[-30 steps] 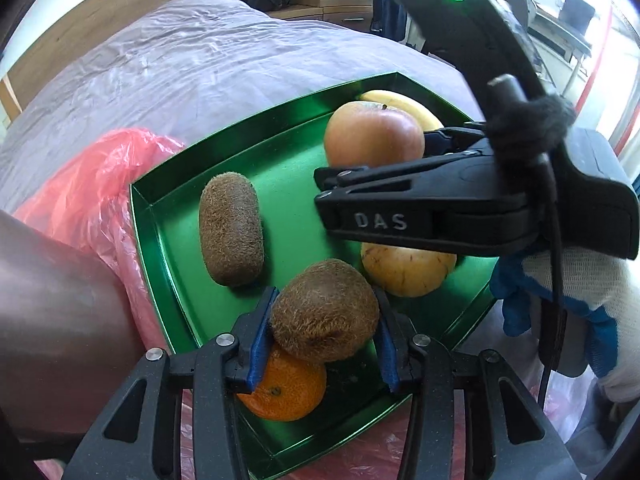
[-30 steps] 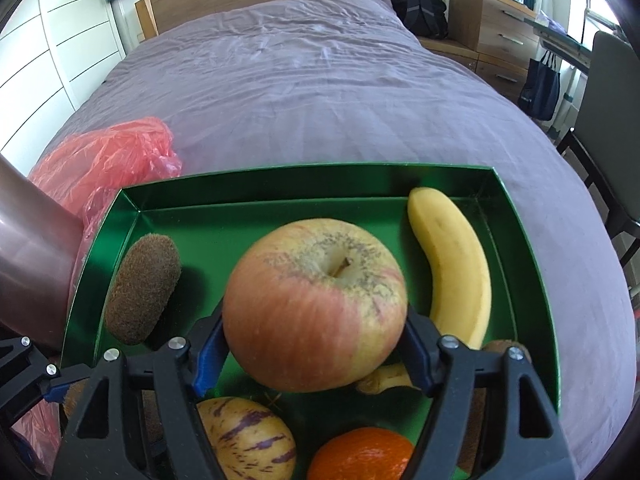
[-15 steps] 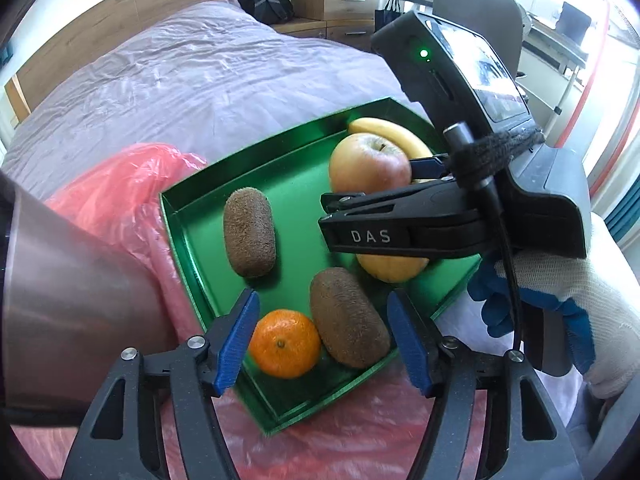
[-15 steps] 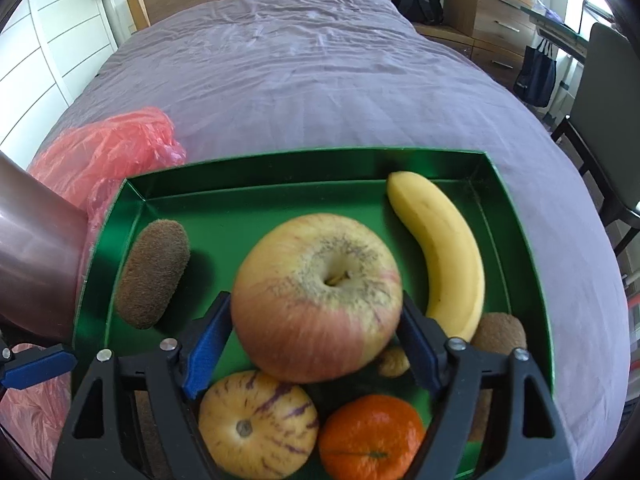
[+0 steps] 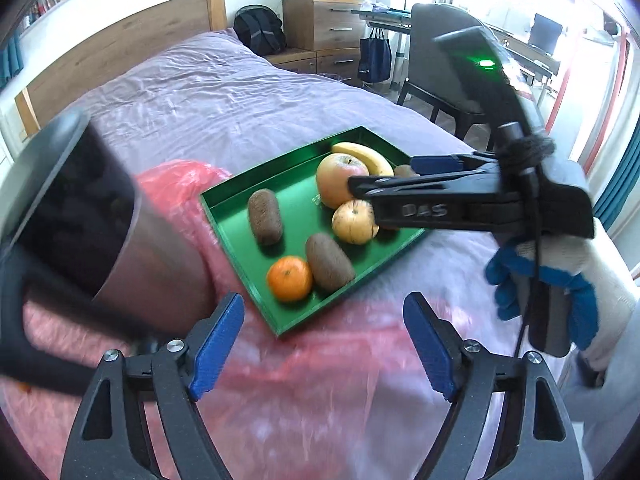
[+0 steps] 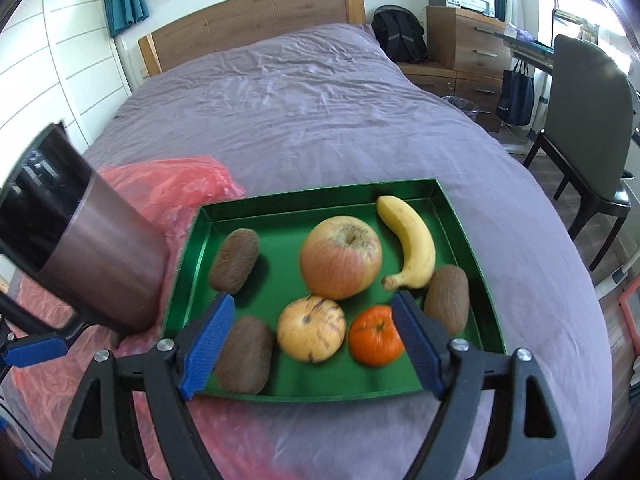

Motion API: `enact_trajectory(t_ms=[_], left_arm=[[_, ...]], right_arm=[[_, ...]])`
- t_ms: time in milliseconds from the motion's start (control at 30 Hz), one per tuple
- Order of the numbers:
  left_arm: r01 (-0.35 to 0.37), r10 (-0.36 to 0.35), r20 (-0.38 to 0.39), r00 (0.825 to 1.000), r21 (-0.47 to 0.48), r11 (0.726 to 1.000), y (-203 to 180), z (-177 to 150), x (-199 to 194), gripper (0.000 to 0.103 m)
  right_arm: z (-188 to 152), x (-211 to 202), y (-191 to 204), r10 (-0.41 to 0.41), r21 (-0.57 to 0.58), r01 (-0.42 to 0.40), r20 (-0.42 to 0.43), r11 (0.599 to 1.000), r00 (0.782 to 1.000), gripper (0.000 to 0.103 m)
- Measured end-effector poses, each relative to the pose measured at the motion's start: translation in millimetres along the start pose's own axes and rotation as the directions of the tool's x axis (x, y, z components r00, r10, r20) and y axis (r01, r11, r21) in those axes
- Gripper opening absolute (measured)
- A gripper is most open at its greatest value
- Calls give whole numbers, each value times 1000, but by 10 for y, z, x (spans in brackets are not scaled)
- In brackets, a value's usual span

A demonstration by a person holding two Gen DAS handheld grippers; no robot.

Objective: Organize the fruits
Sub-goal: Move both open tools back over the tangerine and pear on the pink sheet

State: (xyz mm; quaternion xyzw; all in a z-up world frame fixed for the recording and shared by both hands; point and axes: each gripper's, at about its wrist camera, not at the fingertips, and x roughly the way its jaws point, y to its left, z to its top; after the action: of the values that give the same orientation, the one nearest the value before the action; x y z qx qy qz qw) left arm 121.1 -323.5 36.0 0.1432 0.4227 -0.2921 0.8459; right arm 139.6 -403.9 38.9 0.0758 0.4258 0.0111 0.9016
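A: Right wrist view: right gripper [image 6: 312, 344] hangs above the near edge of the green tray [image 6: 460, 216], blue pads spread apart, clamped on nothing. Left gripper [image 5: 320, 346] likewise spread wide and empty, off the tray's near corner, over red plastic bag [image 5: 320, 360].

B: Free room?

A: Bed [image 6: 320, 100] beyond the tray's far edge is bare purple sheet, creased. Metal cup [image 6: 100, 256] stands just beside the tray's left edge, on the bag.

B: Materials?

A: Tray is glossy metal, shallow, straight walls. Bag is thin and crinkled. Cup is brushed, cylindrical, with a dark rim.

B: Count, all inside the tray?

A: Three kiwis, fuzzy brown ovals: one at the left wall [image 6: 234, 260], one at the near-left corner [image 6: 244, 354], one at the right wall [image 6: 446, 298]. One apple [image 6: 340, 256], round, red-yellow, centre. One banana [image 6: 412, 240], smooth, curved, right of the apple. One small yellow striped fruit [image 6: 312, 328] touching the apple's near side. One mandarin [image 6: 376, 336], dimpled, just beside it.
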Motion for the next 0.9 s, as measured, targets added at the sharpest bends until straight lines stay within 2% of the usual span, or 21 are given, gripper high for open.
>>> enact_trajectory(t_ms=[167, 367, 667, 900], left_arm=[[-24, 24, 15, 1000, -17, 1000, 146, -247, -317, 78], [-60, 62, 31, 998, -59, 996, 398, -533, -631, 78], [-124, 129, 35, 991, -127, 984, 818, -1014, -1002, 78], [-155, 166, 38, 985, -207, 966, 1199, -1373, -1279, 78]], right_arm=[[-228, -424, 170, 42, 15, -43, 44, 999, 998, 102], [-471, -744, 451, 66, -7, -66, 51, 998, 997, 102], [-801, -1078, 981, 114, -70, -111, 43, 991, 993, 102], [-963, -1186, 1408, 163, -128, -160, 14, 979, 987, 102]])
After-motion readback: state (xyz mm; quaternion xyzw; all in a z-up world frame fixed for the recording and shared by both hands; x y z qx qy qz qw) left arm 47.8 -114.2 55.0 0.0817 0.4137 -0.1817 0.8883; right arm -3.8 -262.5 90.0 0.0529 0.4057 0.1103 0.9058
